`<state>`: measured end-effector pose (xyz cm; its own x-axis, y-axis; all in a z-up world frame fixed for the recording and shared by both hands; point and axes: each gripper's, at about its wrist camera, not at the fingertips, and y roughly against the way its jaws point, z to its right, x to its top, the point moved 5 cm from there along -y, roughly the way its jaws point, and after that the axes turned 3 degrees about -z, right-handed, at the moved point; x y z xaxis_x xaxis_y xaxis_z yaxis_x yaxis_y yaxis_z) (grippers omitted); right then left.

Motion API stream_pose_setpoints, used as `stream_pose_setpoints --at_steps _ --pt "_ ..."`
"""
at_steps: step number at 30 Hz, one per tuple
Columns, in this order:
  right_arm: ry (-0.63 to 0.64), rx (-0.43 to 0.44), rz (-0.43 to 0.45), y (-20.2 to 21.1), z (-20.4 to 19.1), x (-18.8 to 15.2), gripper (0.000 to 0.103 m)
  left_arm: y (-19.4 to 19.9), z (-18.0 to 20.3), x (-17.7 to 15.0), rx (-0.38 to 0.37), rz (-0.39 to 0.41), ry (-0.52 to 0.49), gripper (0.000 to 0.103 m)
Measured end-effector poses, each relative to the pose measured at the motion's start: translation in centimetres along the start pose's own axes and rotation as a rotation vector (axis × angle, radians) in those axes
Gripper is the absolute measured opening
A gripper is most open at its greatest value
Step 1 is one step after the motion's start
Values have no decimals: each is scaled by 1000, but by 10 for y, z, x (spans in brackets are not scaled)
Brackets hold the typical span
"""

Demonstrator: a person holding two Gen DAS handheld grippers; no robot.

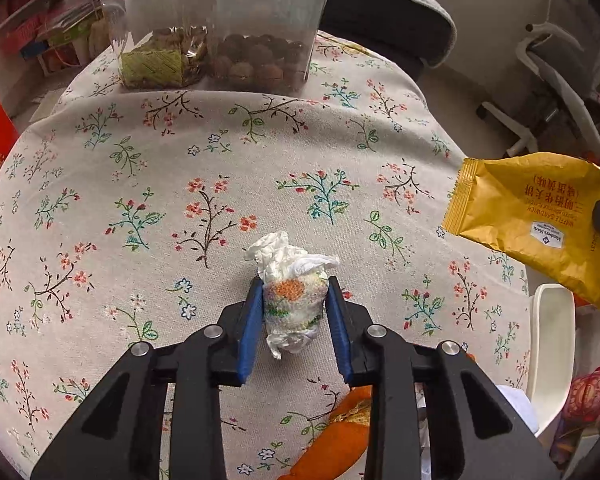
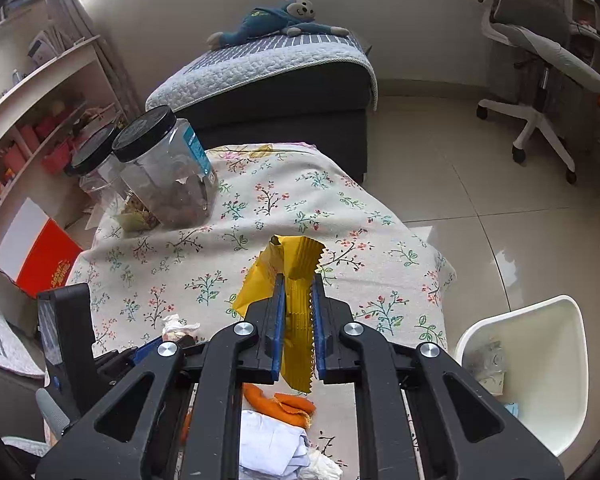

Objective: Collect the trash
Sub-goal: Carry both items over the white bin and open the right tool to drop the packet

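Observation:
A crumpled white tissue [image 1: 284, 252] with a printed orange and green patch lies on the floral tablecloth [image 1: 160, 184]. My left gripper [image 1: 295, 284] is shut on it, with a blue pad pressing on each side. Hanging above the table's right side is a yellow snack wrapper [image 1: 528, 216]. In the right wrist view my right gripper [image 2: 298, 280] is shut on that wrapper [image 2: 296, 260], whose serrated edge sticks out below the pads. The same view shows the tissue [image 2: 178, 326] at the lower left.
Two clear jars with black lids [image 2: 168, 172] stand at the table's far left corner. Orange peel [image 2: 284, 402] and crumpled white paper [image 2: 268, 444] lie near the front edge. A white bin [image 2: 540, 360] stands on the floor to the right, a red box [image 2: 48, 264] to the left.

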<state>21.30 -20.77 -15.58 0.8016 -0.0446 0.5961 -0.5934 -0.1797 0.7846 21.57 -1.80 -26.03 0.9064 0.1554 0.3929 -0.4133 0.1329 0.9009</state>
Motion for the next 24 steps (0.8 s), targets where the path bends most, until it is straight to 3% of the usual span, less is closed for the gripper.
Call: stream_pose_setpoints --at_steps 5,14,21,24 --pt "30 30 47 12 -16 2 11 28 -33 19 44 94 71 31" --pt "118 50 231 48 -47 8 11 100 -69 43 198 361 68 31" --pt "148 15 331 67 -54 10 11 152 -53 47 258 537 -36 32" --pt "156 1 350 71 -54 9 11 164 -43 46 239 574 -49 32"
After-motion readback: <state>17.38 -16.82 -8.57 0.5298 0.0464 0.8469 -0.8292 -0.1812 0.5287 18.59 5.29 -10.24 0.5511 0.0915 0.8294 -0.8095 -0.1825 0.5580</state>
